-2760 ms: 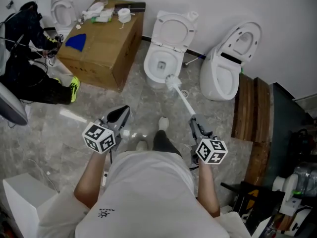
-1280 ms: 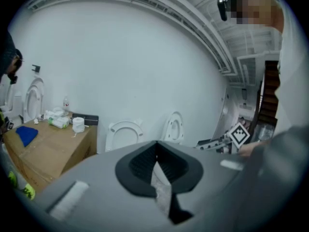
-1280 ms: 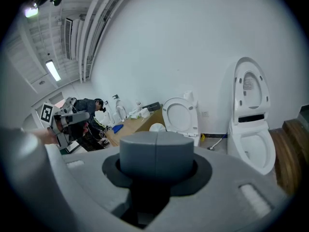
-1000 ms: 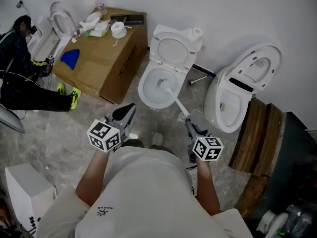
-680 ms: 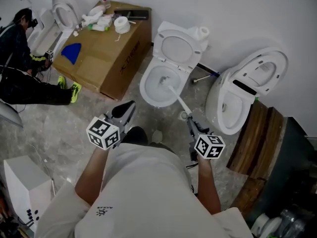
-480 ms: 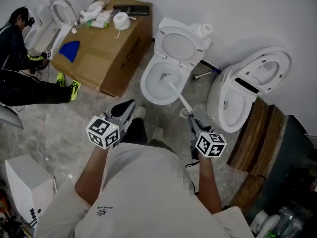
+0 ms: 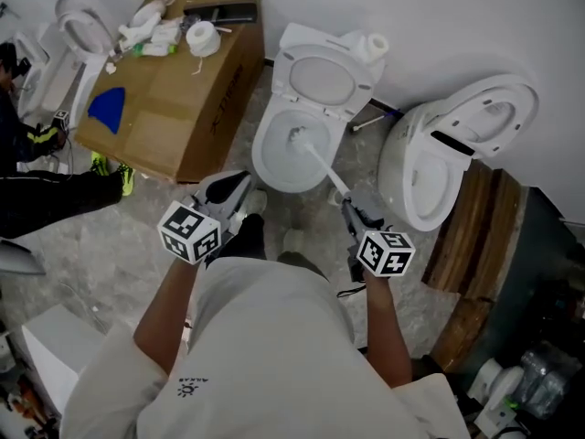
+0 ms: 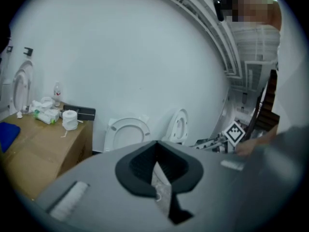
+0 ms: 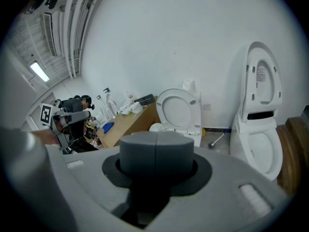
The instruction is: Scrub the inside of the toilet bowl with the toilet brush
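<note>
Your right tool (image 7: 351,207) grips the brush (image 7: 318,161), head inside the toilet bowl (image 7: 263,158). Your left tool (image 7: 227,190) is closed, empty.

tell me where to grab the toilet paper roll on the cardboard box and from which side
Grip the toilet paper roll across its round outer wall, coming down from above. It stands on end on the cardboard box, hole up, so its curved sides are exposed. Clutter sits close on one side, which probably crowds a sideways approach.
</note>
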A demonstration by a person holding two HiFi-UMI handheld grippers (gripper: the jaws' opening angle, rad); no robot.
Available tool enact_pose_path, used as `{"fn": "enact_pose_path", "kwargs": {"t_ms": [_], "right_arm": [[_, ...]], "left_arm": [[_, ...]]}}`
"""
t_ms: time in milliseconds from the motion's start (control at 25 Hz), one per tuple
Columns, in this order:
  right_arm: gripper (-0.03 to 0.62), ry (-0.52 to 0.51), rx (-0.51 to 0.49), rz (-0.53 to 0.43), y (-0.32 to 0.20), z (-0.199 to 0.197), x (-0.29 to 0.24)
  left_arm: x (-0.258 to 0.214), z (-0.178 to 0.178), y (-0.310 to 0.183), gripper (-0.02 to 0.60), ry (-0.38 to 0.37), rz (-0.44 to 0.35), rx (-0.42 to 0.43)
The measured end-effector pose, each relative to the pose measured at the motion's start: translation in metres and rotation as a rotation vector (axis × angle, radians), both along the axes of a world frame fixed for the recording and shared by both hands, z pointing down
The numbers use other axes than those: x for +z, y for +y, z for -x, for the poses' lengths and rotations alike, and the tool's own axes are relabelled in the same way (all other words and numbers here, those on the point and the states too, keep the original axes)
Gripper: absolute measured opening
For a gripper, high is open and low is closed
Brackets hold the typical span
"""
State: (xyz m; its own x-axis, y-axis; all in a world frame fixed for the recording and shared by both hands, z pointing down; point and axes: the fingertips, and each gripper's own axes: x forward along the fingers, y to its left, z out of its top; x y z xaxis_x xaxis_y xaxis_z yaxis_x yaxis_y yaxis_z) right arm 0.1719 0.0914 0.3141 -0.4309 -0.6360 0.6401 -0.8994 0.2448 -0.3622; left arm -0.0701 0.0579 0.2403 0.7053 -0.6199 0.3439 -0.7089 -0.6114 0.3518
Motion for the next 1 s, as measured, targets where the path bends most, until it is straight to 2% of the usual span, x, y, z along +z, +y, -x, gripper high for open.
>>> {"fn": "enact_pose_path", "kwargs": {"t_ms": [400,640,800,1000], "right_arm": [[0.146,0.048,0.020,0.142,-0.048,-0.004,0.074],[0.146,0.072,0.012,0.239,-0.064,-0.009,0.136],[0.146,0.105,-0.019,0.289,-0.074,-0.013,0.178],[0.146,0.090,0.003,0.346,-0.093,-0.019,0.229]], "left_arm": [[0.050,-0.004,-0.065,-0.012,-0.015,0.068,0.070],[0.092,0.000,-0.096,-0.012,-0.031,0.110,0.045],[0.123,-0.007,-0.106,-0.012,-0.042,0.140,0.066],[0.163,-0.017,-0.110,-0.014,-0.037,0.196,0.107]]}}
